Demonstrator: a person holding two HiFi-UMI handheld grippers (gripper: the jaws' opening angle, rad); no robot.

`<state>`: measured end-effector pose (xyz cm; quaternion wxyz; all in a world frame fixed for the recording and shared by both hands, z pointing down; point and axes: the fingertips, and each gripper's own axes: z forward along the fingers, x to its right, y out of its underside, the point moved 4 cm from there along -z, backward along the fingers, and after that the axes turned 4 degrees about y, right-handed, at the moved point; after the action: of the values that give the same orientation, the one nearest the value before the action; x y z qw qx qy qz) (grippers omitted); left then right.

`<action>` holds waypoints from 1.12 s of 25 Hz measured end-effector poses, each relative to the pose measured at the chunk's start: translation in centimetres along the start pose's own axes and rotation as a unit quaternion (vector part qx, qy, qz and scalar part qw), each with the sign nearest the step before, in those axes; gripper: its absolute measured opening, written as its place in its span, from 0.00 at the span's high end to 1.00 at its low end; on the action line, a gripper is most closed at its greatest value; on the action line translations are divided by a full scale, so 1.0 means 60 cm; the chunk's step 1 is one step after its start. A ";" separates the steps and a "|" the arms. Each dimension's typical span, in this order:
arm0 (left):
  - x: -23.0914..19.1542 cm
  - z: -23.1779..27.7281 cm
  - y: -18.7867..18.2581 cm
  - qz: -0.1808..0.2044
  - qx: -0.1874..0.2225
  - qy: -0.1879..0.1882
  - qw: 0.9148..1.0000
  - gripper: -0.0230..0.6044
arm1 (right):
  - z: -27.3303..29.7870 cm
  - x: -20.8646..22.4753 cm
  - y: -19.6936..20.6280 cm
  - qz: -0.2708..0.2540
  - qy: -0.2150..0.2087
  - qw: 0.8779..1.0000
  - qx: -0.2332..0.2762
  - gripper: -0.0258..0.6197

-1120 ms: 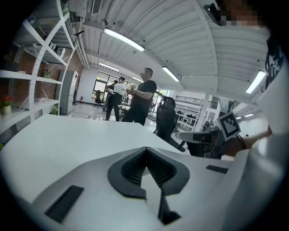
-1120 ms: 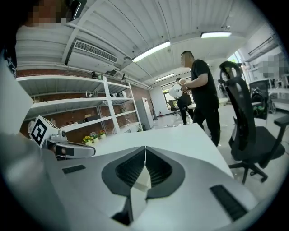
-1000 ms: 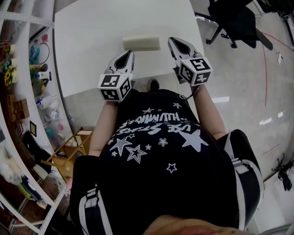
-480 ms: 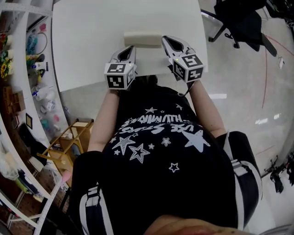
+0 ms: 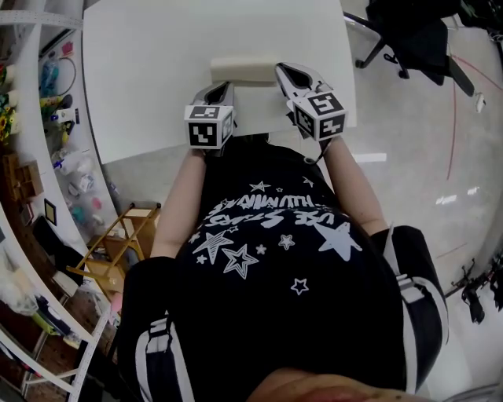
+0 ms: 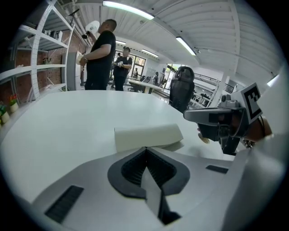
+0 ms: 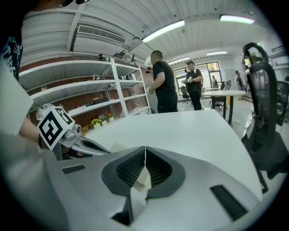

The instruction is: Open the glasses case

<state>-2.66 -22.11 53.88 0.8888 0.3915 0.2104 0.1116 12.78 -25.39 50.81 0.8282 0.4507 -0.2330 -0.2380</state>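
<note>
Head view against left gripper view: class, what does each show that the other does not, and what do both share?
Only the head view: the person's star-printed black shirt and the glossy floor. Only the left gripper view: two people standing beyond the table, ceiling lights. Both: the white table, the cream glasses case, the right gripper.

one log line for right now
glasses case: looks closed, on table | left gripper: shut, empty, beside case | right gripper: shut, empty, at case's right end

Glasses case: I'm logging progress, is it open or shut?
Shut: the glasses case lies flat on the table as one cream block, with no lid raised in the head view.
</note>
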 end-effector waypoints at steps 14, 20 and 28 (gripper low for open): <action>0.002 0.017 -0.002 -0.002 -0.018 0.005 1.000 0.94 | 0.023 -0.012 0.005 -0.098 -0.039 0.994 -0.039 0.94; 0.002 0.020 -0.002 -0.001 -0.017 0.005 1.000 0.94 | 0.046 -0.024 0.014 -0.204 -0.072 0.974 -0.063 0.68; 0.001 0.019 -0.001 0.002 -0.017 0.003 1.000 0.94 | 0.068 -0.039 0.036 -0.326 -0.102 0.934 -0.101 0.51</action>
<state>-2.09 -22.83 54.50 0.8946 0.3761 0.2107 0.1179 8.92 -25.53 54.26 0.7181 0.3887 -0.1313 -0.5622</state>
